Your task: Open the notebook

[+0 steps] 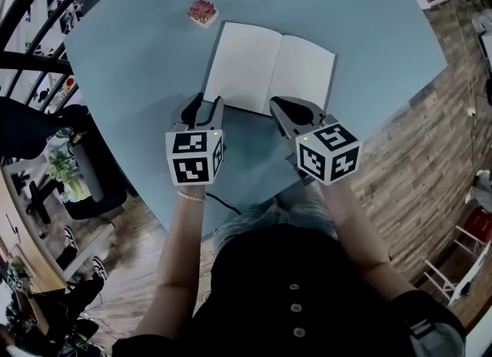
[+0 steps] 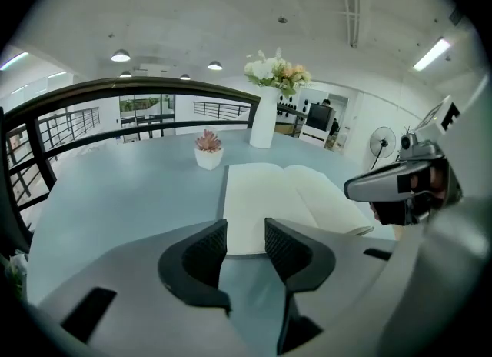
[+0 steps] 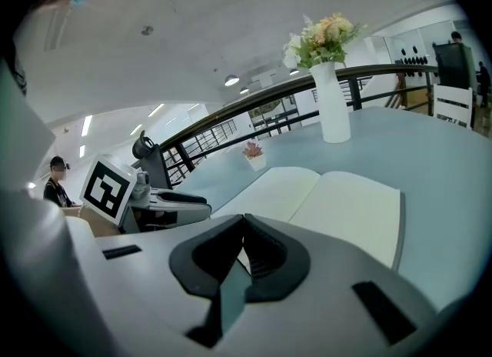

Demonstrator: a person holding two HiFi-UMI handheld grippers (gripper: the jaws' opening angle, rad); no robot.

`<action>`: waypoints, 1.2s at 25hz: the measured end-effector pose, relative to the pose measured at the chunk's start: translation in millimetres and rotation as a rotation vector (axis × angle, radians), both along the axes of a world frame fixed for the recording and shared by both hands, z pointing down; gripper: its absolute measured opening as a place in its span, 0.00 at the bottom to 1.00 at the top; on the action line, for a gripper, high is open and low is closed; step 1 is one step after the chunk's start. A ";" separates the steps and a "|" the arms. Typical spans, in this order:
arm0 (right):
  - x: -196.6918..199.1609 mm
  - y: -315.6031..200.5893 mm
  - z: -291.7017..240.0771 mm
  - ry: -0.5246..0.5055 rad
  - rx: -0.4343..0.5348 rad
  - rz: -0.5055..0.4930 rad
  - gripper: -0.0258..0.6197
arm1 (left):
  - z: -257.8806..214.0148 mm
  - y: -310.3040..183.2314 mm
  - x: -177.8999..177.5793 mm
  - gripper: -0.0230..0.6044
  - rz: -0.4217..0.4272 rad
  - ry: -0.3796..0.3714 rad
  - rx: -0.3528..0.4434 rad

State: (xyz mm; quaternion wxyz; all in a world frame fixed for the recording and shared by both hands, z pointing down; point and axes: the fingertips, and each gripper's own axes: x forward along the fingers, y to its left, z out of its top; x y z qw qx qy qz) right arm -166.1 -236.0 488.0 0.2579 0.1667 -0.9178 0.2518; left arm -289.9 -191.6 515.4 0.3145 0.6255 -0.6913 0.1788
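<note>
The left gripper (image 2: 246,228) has its jaws standing wide apart with nothing between them. Only bare desk (image 1: 138,63) and the near edge of the notebook's (image 1: 269,67) left page show through the gap. In the head view it hangs just short of that near left corner of the book, apart from the paper.

The right gripper (image 3: 244,221) has its jaws drawn together, tips meeting, and I can make out no page or cover pinched between them. It sits just at the near edge of the right page. Whether it touches the paper I cannot tell.

The notebook lies flat in the middle of the desk, a little toward the edge nearest the person. It is spread open along its spine, with two blank white pages facing up. The right page bows slightly near the fold and the left lies level.

Beyond it, toward the far left edge of the desk, stands a small potted plant (image 1: 203,12), well apart from the book. A white vase (image 2: 264,117) of flowers stands at the far edge.

As I judge it, the task is done: the book is open and stays so with neither gripper holding it. Nothing appears left but to draw both grippers clear, provided the pages do not spring shut.
</note>
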 end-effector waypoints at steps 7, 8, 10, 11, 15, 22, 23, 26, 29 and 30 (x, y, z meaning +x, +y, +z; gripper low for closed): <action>24.8 -1.1 -15.7 -0.029 0.027 0.043 0.05 | -33.1 -12.5 31.9 0.29 0.071 -0.014 0.071; 27.9 -1.9 -19.0 -0.038 0.032 0.046 0.05 | -38.3 -13.7 35.9 0.28 0.076 -0.013 0.082; 34.1 -3.4 -26.7 -0.060 0.041 0.046 0.05 | -47.9 -15.6 44.6 0.28 0.086 -0.008 0.103; 37.1 -4.0 -31.1 -0.072 0.045 0.044 0.05 | -52.5 -16.5 49.0 0.27 0.091 -0.004 0.112; 47.3 -7.0 -47.0 -0.099 0.071 0.037 0.05 | -71.6 -21.0 62.9 0.21 0.105 0.010 0.155; 58.0 -12.6 -69.6 -0.121 0.115 0.029 0.05 | -99.3 -23.5 83.8 0.09 0.168 0.022 0.218; 59.5 -13.6 -73.2 -0.126 0.121 0.029 0.05 | -102.4 -24.4 86.8 0.09 0.178 0.023 0.223; 62.5 -16.2 -83.5 -0.141 0.135 0.033 0.05 | -113.6 -27.1 93.3 0.07 0.201 0.026 0.247; 66.8 -17.1 -91.6 -0.157 0.137 0.036 0.05 | -126.4 -27.2 100.7 0.06 0.217 0.034 0.273; 68.8 -17.0 -93.5 -0.159 0.137 0.034 0.05 | -130.5 -26.5 103.3 0.06 0.219 0.036 0.282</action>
